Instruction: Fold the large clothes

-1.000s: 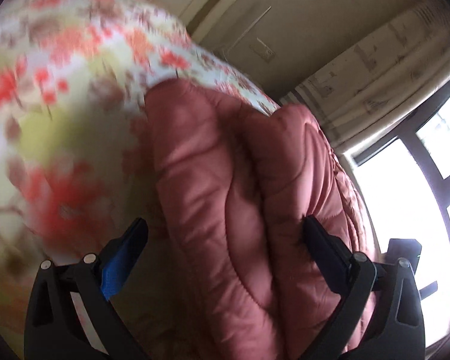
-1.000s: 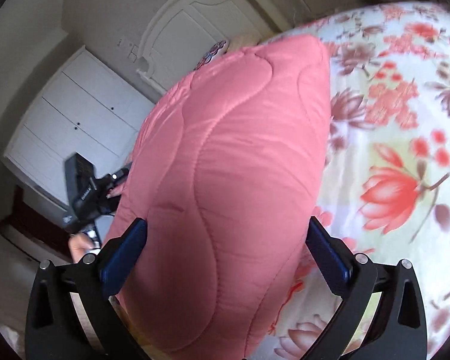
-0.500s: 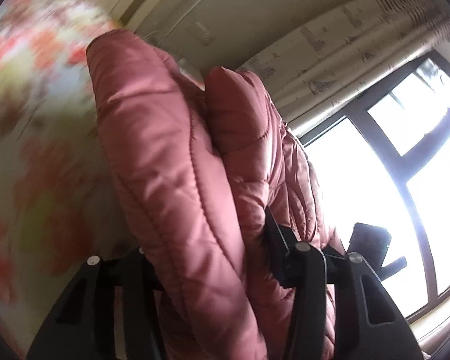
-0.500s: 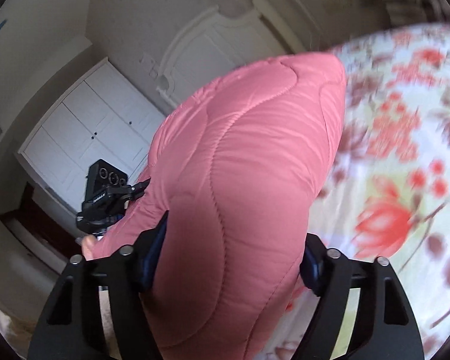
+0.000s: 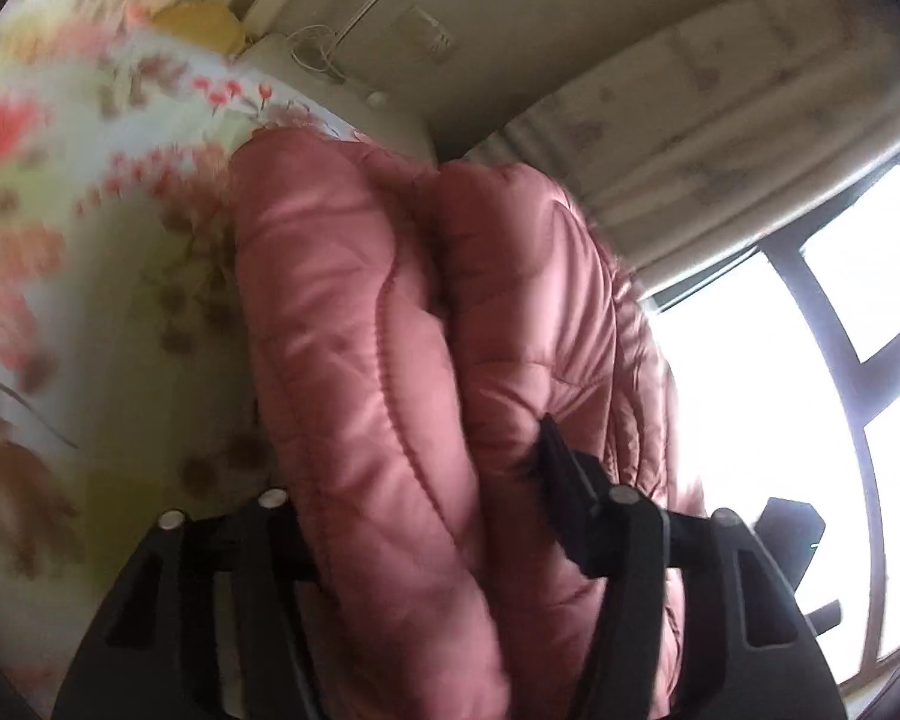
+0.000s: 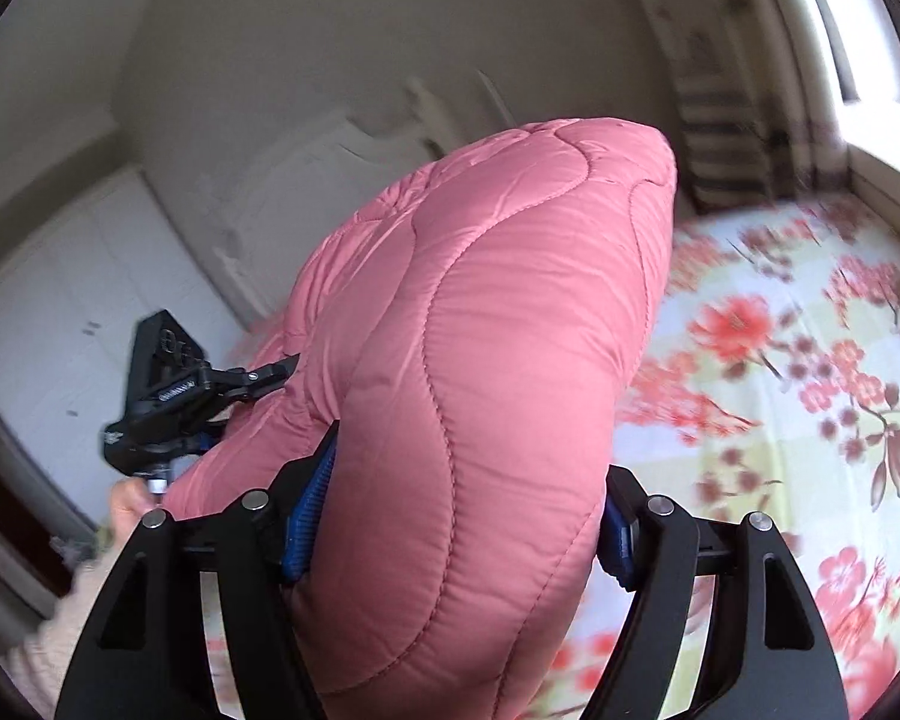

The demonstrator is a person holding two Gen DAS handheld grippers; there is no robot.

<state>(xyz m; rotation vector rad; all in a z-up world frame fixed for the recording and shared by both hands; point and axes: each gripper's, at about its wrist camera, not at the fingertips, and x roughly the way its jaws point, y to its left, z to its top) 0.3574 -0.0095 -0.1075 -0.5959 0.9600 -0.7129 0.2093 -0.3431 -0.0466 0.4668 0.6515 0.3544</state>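
A pink quilted puffer jacket point(image 5: 390, 330) is pinched in both grippers and held up above the floral bed sheet point(image 5: 90, 240). My left gripper point(image 5: 432, 498) is shut on two thick folds of the jacket; its left finger is hidden behind the fabric. My right gripper point(image 6: 456, 498) is shut on another bulging edge of the same jacket point(image 6: 480, 360), which covers most of that view. The left gripper also shows in the right wrist view point(image 6: 192, 396), clamped on the jacket's far side.
The bed sheet point(image 6: 810, 390) with red flowers spreads below and to the right. A white headboard point(image 6: 342, 180) and white wardrobe point(image 6: 60, 300) stand behind. A curtain point(image 5: 690, 150) and bright window point(image 5: 780, 390) are on the left wrist view's right.
Both grippers closed from wide open onto the jacket's folds and lifted it; the views swung up toward the wall and window.
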